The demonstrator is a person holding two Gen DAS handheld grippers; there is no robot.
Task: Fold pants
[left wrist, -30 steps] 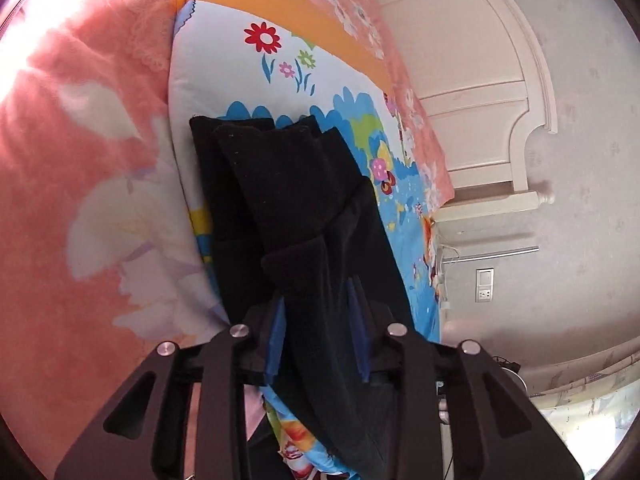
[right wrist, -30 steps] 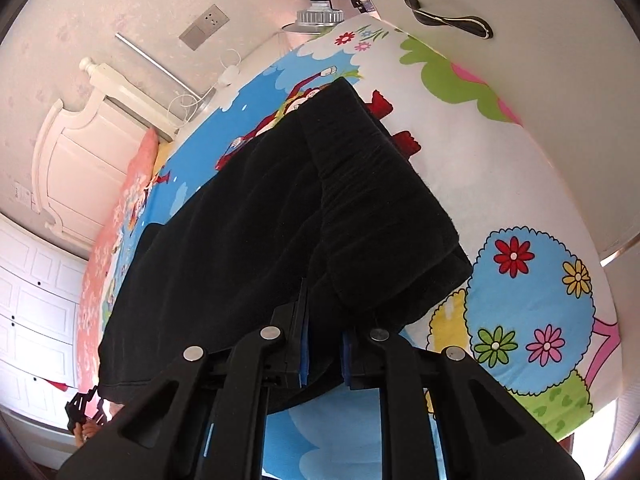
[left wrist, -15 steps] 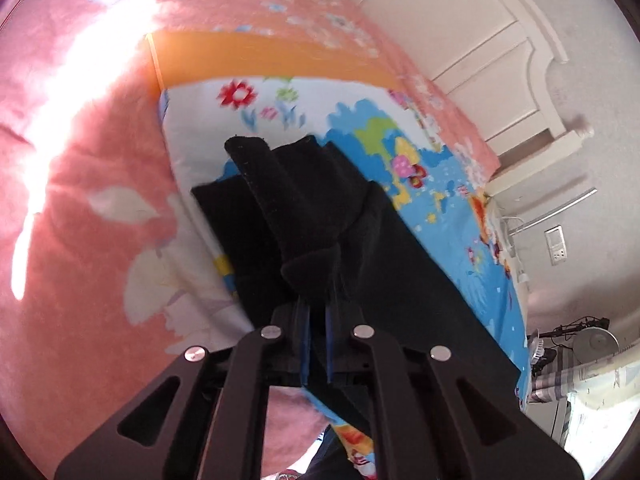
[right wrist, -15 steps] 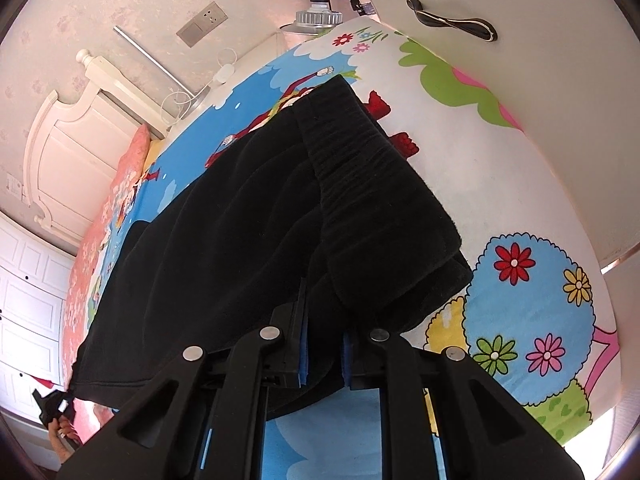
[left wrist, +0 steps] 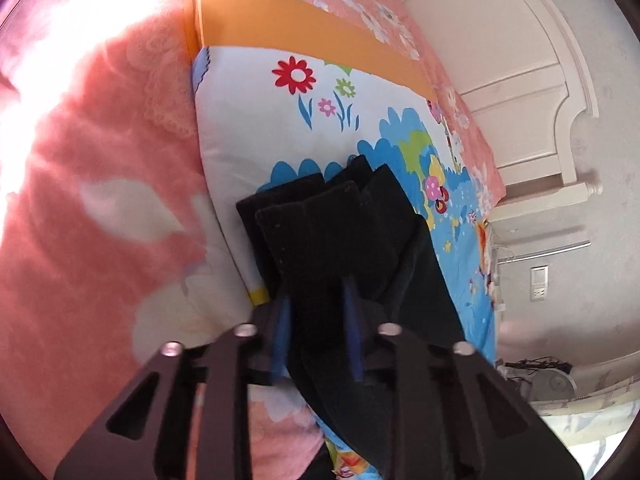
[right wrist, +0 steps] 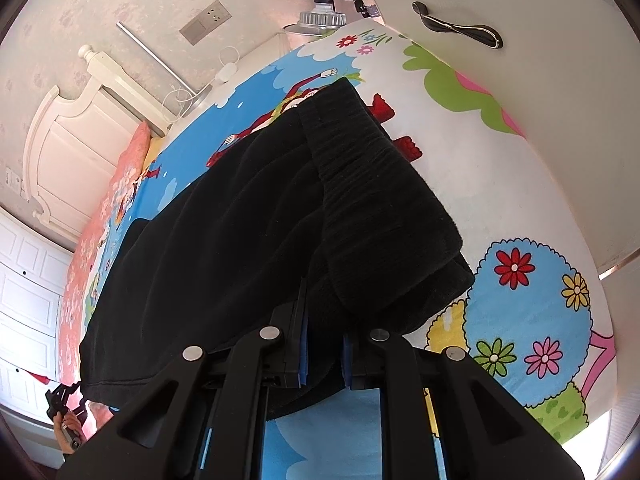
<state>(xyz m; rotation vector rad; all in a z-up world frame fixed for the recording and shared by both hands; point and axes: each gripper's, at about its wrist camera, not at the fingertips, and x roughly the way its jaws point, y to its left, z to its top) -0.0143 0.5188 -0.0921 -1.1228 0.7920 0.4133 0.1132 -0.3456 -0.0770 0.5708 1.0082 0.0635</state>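
Observation:
Black pants (left wrist: 340, 240) lie on a flowered bed sheet (left wrist: 260, 120). In the left wrist view the leg ends are stacked, and my left gripper (left wrist: 316, 328) stands open with a wide gap, the black cloth lying between its blue pads. In the right wrist view the ribbed waistband (right wrist: 372, 200) is folded over the pants (right wrist: 220, 248). My right gripper (right wrist: 324, 344) is shut on the waist edge, with cloth pinched between its blue pads.
A pink floral blanket (left wrist: 80, 220) lies left of the sheet. A white headboard (right wrist: 68, 140) stands at the far end of the bed. A wall socket (right wrist: 204, 20) and a lamp (right wrist: 324, 12) are behind. The other gripper (right wrist: 64, 400) shows at lower left.
My left gripper was shut on the leg ends half a second ago and is now open. It has drawn nearer the cloth. The right gripper has stayed shut and still.

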